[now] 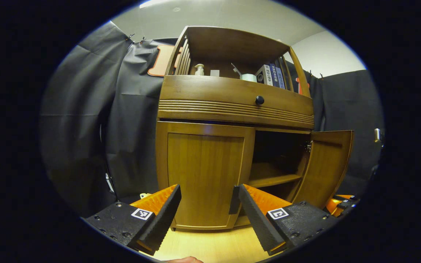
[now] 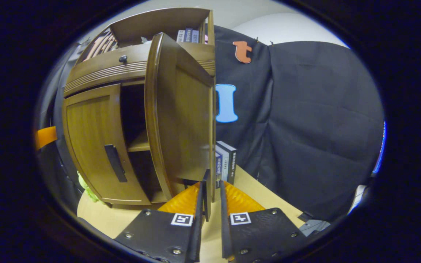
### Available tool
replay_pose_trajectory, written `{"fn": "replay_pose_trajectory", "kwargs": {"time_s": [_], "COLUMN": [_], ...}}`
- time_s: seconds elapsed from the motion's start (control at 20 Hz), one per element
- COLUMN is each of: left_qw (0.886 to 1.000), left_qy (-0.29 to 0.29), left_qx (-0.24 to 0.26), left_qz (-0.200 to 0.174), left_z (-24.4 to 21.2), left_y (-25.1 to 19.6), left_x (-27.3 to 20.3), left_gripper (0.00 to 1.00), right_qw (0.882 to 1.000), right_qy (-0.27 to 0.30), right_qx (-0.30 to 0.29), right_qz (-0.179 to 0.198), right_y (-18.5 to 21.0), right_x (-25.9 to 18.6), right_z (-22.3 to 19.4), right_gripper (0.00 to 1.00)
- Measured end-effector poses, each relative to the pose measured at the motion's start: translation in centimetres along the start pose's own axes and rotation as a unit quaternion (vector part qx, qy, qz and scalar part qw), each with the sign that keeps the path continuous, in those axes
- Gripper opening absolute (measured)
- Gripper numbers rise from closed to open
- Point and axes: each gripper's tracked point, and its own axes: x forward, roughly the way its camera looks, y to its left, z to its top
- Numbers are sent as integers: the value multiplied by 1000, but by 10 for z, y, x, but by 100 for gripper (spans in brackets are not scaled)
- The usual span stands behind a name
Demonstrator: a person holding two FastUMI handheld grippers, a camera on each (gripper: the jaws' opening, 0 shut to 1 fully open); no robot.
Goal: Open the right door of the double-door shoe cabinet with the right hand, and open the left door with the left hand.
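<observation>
The wooden shoe cabinet (image 1: 232, 106) stands on a pale table. Its left door (image 1: 205, 171) is closed. My left gripper (image 1: 206, 191) is open just in front of that door's lower part, its fingers spread wide and touching nothing. The right door (image 1: 327, 164) stands swung out, showing a shelf (image 1: 272, 177) inside. In the right gripper view my right gripper (image 2: 212, 182) is shut on the lower free edge of the right door (image 2: 181, 120). The left door (image 2: 93, 138) sits closed beyond it.
A drawer with a dark knob (image 1: 259, 99) sits above the doors. The top shelf holds a bottle (image 1: 199, 69), a cup (image 1: 248, 77) and books (image 1: 272, 75). More books (image 2: 226, 160) stand on the table beside the cabinet. Black cloth hangs behind and at both sides.
</observation>
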Motion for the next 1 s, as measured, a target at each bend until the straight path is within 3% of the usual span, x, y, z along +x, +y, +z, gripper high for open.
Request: {"fn": "replay_pose_trajectory", "kwargs": {"time_s": [1.0], "left_qw": [1000], "left_qy": [12], "left_qx": [4], "left_qz": [-11], "left_z": [-9], "left_y": [-36], "left_x": [12], "left_gripper": [96], "right_qw": [999], "right_qy": [-22], "right_qx": [-19], "right_qz": [-28], "right_y": [-46], "right_x": [9], "right_z": [8], "right_gripper": [21]}}
